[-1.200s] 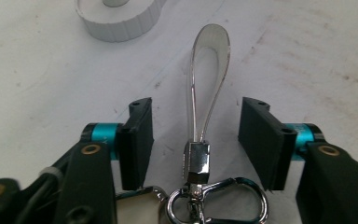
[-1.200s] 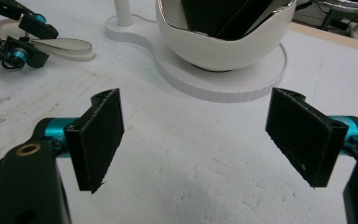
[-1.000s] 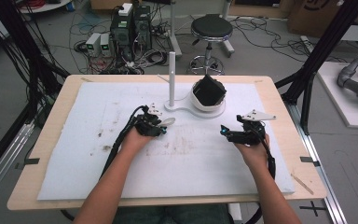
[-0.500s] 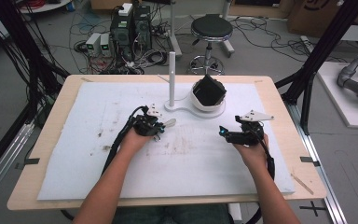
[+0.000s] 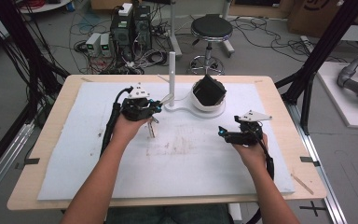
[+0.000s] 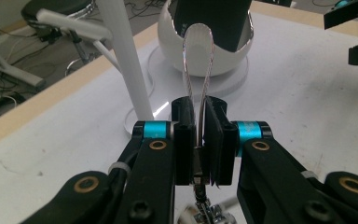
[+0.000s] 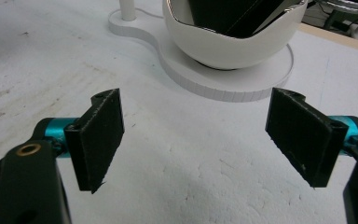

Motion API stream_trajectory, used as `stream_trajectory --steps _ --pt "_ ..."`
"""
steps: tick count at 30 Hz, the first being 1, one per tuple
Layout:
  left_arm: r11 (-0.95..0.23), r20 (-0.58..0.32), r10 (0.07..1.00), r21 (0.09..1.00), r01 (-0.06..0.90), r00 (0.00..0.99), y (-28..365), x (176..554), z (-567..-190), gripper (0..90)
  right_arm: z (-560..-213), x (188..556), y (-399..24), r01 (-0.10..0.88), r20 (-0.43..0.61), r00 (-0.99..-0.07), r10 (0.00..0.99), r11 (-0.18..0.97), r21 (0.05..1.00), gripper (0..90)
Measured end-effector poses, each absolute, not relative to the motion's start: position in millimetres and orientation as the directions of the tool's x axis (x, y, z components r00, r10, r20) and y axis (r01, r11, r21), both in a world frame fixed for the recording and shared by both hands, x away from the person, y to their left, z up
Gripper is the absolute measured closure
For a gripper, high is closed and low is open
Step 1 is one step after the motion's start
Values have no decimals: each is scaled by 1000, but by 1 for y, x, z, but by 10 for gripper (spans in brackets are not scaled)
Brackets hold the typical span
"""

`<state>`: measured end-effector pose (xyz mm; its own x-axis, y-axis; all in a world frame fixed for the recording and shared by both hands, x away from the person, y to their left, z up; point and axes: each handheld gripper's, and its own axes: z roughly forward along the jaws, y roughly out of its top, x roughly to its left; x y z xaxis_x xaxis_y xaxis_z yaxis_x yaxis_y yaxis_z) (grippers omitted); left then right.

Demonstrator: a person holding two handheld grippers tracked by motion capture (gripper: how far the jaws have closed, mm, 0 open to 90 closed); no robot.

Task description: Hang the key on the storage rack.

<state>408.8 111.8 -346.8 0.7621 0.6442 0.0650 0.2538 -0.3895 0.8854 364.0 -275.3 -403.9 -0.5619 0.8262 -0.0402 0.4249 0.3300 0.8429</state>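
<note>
From the high view, a person sits at a table (image 5: 51,140) covered with a white mat (image 5: 191,168). The left gripper (image 5: 154,108) is held up over the mat, near a white post (image 5: 171,77). A shiny metal thing (image 5: 151,129) hangs down from it; from here it is too small to say what it is. The right gripper (image 5: 222,132) sits low over the mat, well apart from the left one. A white bowl (image 5: 208,100) with a black thing (image 5: 209,88) in it stands on a white base, just beside the post.

In the left gripper view, the two black jaws are squeezed tight on a thin chain loop (image 6: 198,56). The loop sticks up out of the jaws, and more chain dangles below them. The bowl (image 6: 205,60) is right behind the loop, and the post (image 6: 123,65) stands to its left.

In the right gripper view, the right gripper (image 7: 196,135) has its jaws spread wide with nothing between them. The mat (image 7: 177,186) is under them, and the bowl (image 7: 233,46) is just ahead.
</note>
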Motion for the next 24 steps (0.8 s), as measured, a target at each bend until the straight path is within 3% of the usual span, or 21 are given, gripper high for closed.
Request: stream_trajectory --steps 14,24 --pt "-335 115 668 929 159 735 115 414 -287 819 -405 365 -274 427 -44 -564 825 337 839 195" --pt "-338 129 674 929 149 727 105 425 -272 819 -405 365 -276 430 -36 -562 826 329 841 195"
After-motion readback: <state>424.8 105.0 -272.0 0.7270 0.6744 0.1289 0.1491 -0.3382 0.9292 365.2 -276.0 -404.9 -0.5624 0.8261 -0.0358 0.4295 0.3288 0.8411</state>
